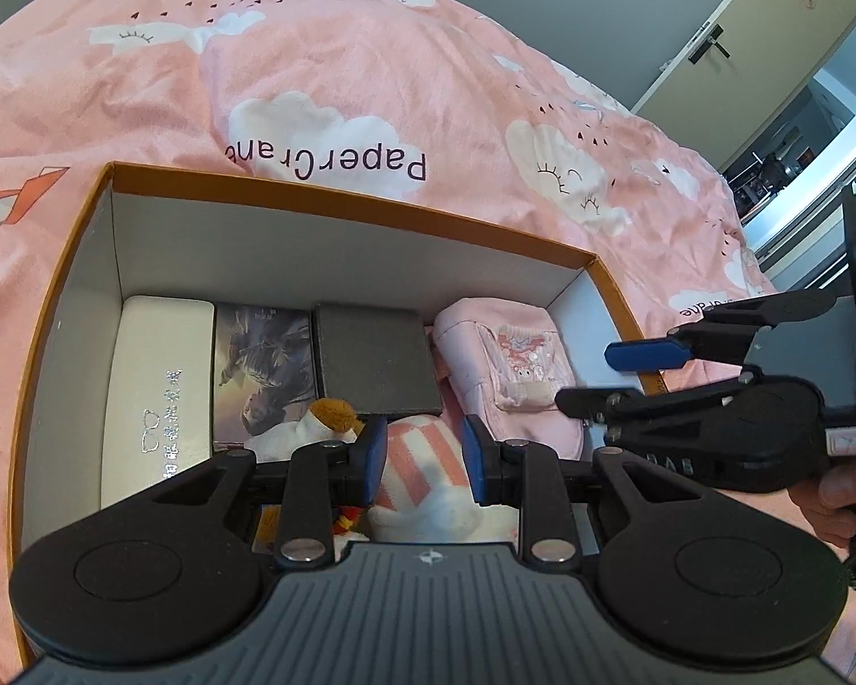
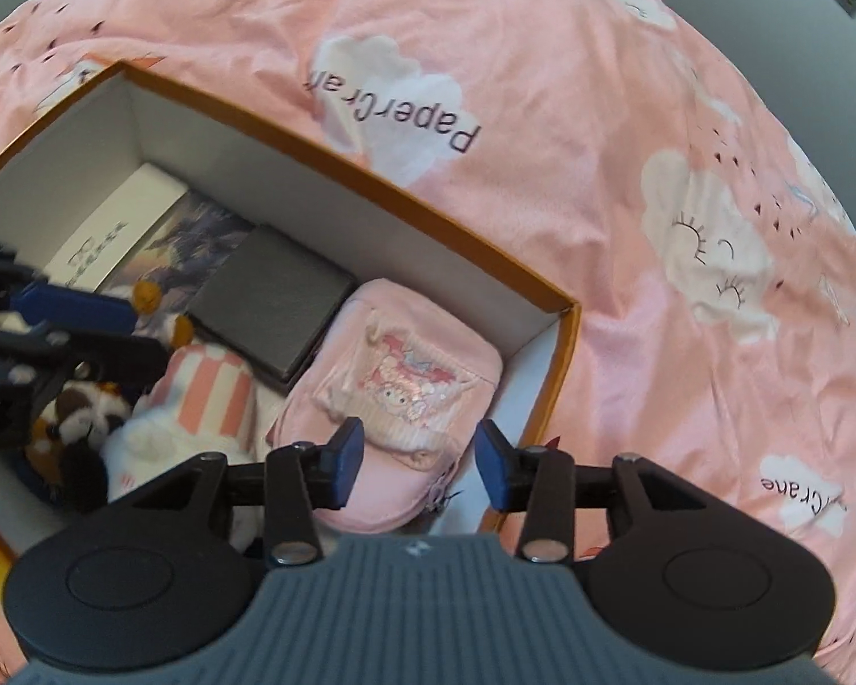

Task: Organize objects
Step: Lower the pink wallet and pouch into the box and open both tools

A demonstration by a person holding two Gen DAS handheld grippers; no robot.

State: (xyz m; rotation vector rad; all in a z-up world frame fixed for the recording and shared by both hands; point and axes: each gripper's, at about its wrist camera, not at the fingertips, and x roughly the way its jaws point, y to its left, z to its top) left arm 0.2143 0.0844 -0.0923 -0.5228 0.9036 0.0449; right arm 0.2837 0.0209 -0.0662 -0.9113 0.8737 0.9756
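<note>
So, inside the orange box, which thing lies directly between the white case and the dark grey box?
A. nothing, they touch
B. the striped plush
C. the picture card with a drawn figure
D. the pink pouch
C: in the left wrist view the picture card lies flat between the white case and the dark grey box, along the orange box's far wall.

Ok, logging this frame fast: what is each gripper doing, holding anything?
Left gripper: open, holding nothing, above the striped plush.
Right gripper: open, holding nothing, over the pink pouch.
</note>
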